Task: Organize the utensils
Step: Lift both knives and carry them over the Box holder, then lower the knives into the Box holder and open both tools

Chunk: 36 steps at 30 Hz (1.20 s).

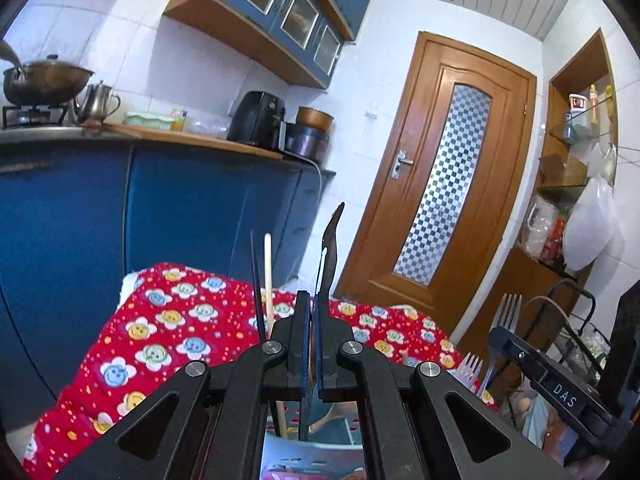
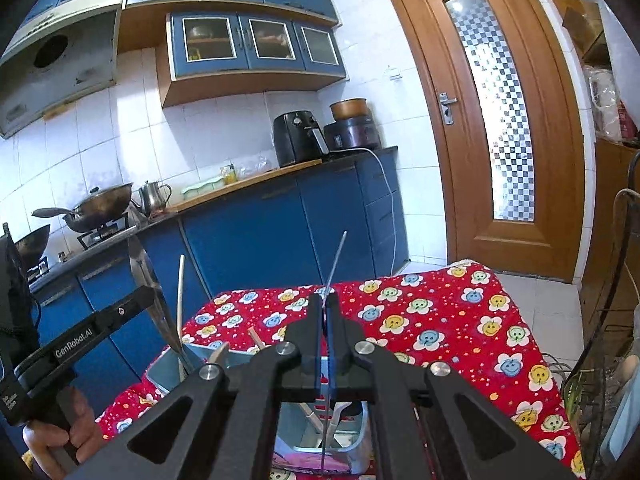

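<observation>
My left gripper (image 1: 311, 300) is shut on a dark-handled utensil (image 1: 331, 248) that sticks up past the fingertips; it looks like a knife, blade seen in the right wrist view (image 2: 146, 292). My right gripper (image 2: 327, 300) is shut on a thin metal utensil (image 2: 335, 264), a fork whose tines show in the left wrist view (image 1: 507, 312). Both hang over a light blue utensil holder (image 2: 192, 360) on the red flowered cloth (image 2: 440, 320). A cream chopstick (image 1: 268, 276) and a black one (image 1: 256, 284) stand in the holder. A second fork (image 1: 470, 370) shows at the right.
Blue kitchen cabinets (image 2: 260, 232) and a counter with an air fryer (image 2: 298, 136), a wok (image 2: 100, 206) and a kettle run behind the table. A wooden door (image 2: 492, 120) stands right. A wire rack (image 2: 616, 320) is at the far right.
</observation>
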Each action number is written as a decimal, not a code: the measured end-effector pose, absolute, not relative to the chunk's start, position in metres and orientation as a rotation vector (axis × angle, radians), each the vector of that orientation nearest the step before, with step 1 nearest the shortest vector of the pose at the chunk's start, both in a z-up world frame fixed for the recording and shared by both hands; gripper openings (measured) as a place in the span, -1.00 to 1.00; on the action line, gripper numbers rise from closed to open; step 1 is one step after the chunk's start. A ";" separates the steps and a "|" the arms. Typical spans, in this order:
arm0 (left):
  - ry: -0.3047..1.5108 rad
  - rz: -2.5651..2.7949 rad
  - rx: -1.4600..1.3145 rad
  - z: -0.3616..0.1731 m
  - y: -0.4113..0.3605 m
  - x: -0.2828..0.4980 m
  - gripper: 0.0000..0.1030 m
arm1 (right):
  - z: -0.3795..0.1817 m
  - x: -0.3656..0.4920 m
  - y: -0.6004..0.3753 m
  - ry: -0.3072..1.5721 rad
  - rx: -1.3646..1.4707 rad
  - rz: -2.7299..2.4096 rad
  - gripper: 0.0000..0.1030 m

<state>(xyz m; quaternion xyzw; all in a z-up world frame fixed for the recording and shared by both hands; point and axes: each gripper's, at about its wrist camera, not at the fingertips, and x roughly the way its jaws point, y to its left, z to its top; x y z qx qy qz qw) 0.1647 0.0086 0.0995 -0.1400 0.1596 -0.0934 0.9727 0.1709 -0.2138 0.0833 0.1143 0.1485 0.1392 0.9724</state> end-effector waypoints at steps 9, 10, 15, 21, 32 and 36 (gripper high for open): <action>0.334 -0.188 -0.285 0.087 0.011 0.169 -0.97 | 0.104 0.173 -0.213 0.223 0.207 0.259 -0.94; 0.334 -0.187 -0.281 0.085 0.010 0.169 -0.97 | 0.104 0.174 -0.210 0.219 0.201 0.257 -0.94; 0.346 -0.197 -0.280 0.079 0.009 0.170 -0.97 | 0.095 0.184 -0.206 0.231 0.219 0.254 -0.94; 0.351 -0.208 -0.279 0.076 0.011 0.170 -0.97 | 0.101 0.183 -0.209 0.194 0.216 0.232 -0.94; 0.396 -0.208 -0.282 0.077 0.012 0.170 -0.89 | 0.086 0.195 -0.197 0.248 0.190 0.226 -0.94; 0.417 -0.204 -0.283 0.077 0.012 0.171 -0.76 | 0.071 0.199 -0.196 0.334 0.199 0.263 -0.88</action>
